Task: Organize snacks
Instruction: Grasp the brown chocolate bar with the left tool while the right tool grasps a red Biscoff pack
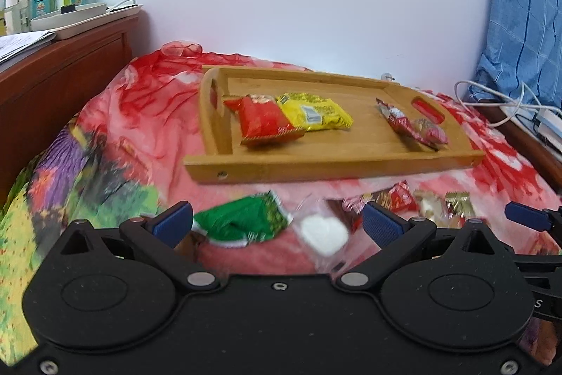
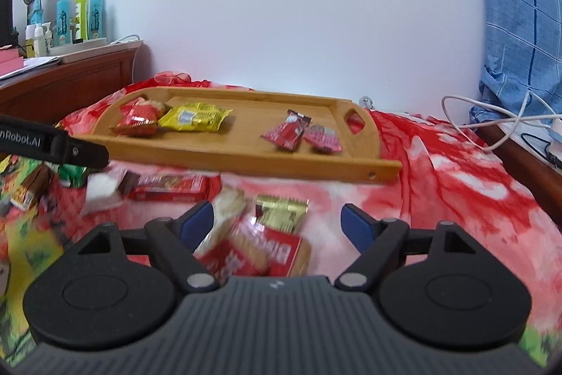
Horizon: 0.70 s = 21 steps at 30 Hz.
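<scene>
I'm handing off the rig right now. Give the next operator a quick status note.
Left gripper: jaws open, empty, over the green packet and a clear bag with a white piece.
Right gripper: jaws open, empty, above the red biscuit pack and gold packet.
Done: wooden tray holds a red packet, yellow packet and two small red packets.
Left: the loose snacks on the floral cloth in front of the tray.
</scene>
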Each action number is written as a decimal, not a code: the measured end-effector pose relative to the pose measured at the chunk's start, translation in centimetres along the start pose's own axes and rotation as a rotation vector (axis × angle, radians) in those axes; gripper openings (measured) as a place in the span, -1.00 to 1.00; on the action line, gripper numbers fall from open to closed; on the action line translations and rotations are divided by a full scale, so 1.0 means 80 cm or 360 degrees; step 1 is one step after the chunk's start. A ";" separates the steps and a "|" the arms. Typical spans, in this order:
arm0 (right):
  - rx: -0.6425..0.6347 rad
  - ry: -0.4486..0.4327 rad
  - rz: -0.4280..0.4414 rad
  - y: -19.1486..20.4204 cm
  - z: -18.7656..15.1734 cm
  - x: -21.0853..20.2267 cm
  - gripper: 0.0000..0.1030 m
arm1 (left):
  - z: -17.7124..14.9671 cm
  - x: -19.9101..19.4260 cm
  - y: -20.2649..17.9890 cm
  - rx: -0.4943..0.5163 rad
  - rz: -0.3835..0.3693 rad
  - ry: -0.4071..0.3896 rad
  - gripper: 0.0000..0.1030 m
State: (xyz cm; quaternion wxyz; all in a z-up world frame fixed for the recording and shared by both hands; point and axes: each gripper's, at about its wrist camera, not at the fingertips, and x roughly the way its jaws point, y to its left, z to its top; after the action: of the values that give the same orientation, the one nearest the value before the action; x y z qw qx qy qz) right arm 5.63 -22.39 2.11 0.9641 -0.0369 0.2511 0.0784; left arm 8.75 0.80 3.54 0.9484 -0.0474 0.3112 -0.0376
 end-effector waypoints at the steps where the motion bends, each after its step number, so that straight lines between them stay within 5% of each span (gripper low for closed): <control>1: -0.0005 0.0000 -0.0003 0.002 -0.005 -0.003 0.72 | -0.003 0.000 0.001 0.0006 0.0010 0.0006 0.99; 16: 0.0036 -0.0023 0.0046 0.018 -0.037 -0.026 0.72 | -0.041 -0.031 0.013 0.0096 0.0172 -0.0059 0.97; 21: 0.0077 -0.0020 0.0064 0.022 -0.039 -0.028 0.58 | -0.046 -0.036 0.025 0.0080 0.0258 -0.0035 0.66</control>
State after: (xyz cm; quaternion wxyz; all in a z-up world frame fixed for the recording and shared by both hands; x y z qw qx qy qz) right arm 1.88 -21.28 0.42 0.9645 -0.0079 0.2476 0.0917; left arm 4.35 2.79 2.03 0.9526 0.0015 0.3025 0.0321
